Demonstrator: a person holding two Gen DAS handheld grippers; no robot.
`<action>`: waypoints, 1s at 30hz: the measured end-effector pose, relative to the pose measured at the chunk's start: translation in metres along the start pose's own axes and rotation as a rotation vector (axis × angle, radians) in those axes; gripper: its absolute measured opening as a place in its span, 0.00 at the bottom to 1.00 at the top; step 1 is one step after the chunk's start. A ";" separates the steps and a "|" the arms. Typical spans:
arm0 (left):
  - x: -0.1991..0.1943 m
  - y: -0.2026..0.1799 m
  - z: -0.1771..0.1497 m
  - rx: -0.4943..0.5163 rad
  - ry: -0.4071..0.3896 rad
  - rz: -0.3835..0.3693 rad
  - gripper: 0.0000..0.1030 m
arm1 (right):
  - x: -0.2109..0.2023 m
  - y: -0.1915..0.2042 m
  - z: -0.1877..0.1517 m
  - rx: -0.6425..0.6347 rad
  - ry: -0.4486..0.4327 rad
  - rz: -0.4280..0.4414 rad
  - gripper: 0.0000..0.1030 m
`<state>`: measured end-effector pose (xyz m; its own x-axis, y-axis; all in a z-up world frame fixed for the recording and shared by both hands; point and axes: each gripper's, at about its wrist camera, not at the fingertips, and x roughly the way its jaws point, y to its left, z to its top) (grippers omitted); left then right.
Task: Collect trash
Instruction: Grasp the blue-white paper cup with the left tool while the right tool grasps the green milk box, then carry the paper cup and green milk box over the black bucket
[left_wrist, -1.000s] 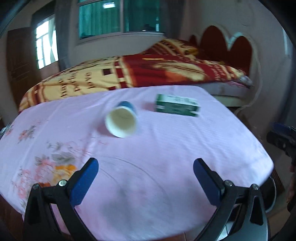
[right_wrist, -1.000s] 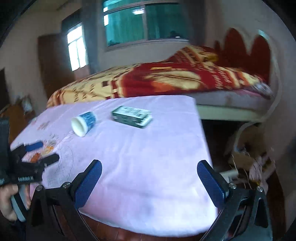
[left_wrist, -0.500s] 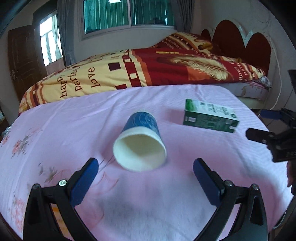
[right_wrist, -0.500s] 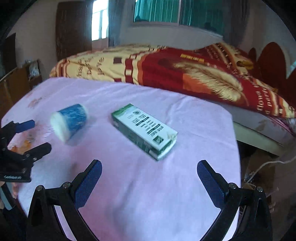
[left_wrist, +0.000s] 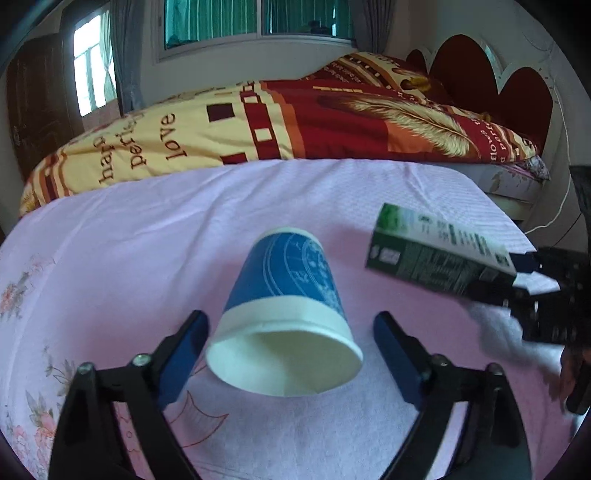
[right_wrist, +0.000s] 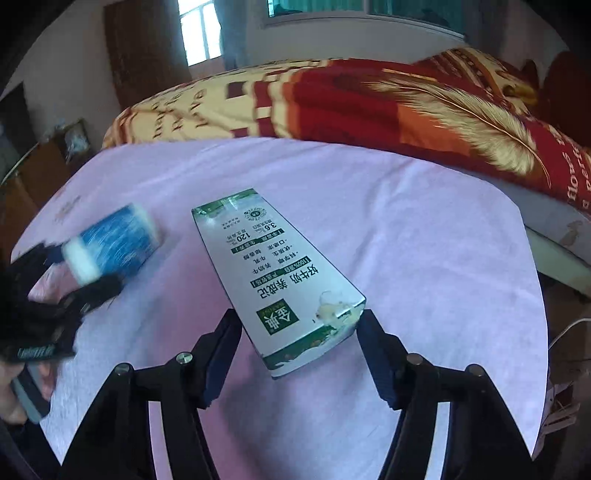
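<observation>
Both grippers are down at the pink cloth (left_wrist: 147, 229) now, and both are closing. The left gripper (left_wrist: 291, 354) has the paper cup (left_wrist: 288, 295) lying on its side between its blue pads, mouth toward the camera; there is a sliver of cloth showing on each side, so the pads are not on it yet. How far under the rim the cup's lower edge sits is hard to tell.

The right gripper (right_wrist: 299, 354) straddles the near end of the milk carton (right_wrist: 273, 273), which lies flat on the cloth with a torn, crumpled corner. The right pad looks to be just at that corner; the left pad stands slightly off the carton's side. Whether either truly presses I can't make out.

A second ago both tools hung back with jaws wide and the trash small in the distance; half a second ago they were nearer but still wide. Now each piece fills its gripper's mouth.

From the left wrist view the carton (left_wrist: 439, 254) shows its dark green side, its far end hidden by the other tool, which is smeared with motion. From the right wrist view the printed white top is readable, while the cup (right_wrist: 114, 243) and the left tool are blurred, with part of a hand (right_wrist: 22, 387) cut off at the frame edge. Beyond lies the red and yellow blanket (left_wrist: 295, 122).
</observation>
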<state>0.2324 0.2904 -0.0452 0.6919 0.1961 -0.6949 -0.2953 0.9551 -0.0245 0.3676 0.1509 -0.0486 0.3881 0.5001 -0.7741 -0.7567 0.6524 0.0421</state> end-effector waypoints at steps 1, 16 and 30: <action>0.000 0.002 0.000 -0.007 0.002 -0.008 0.78 | 0.002 0.004 0.001 -0.008 0.003 -0.005 0.65; -0.010 0.008 0.003 0.010 -0.034 -0.096 0.46 | 0.003 0.023 0.004 0.004 -0.027 -0.048 0.59; -0.059 -0.021 -0.022 0.039 -0.099 -0.172 0.44 | -0.085 0.025 -0.039 0.093 -0.166 -0.123 0.56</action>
<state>0.1829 0.2536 -0.0194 0.7921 0.0485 -0.6085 -0.1430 0.9839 -0.1076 0.2950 0.1028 -0.0063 0.5614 0.4953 -0.6629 -0.6496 0.7601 0.0177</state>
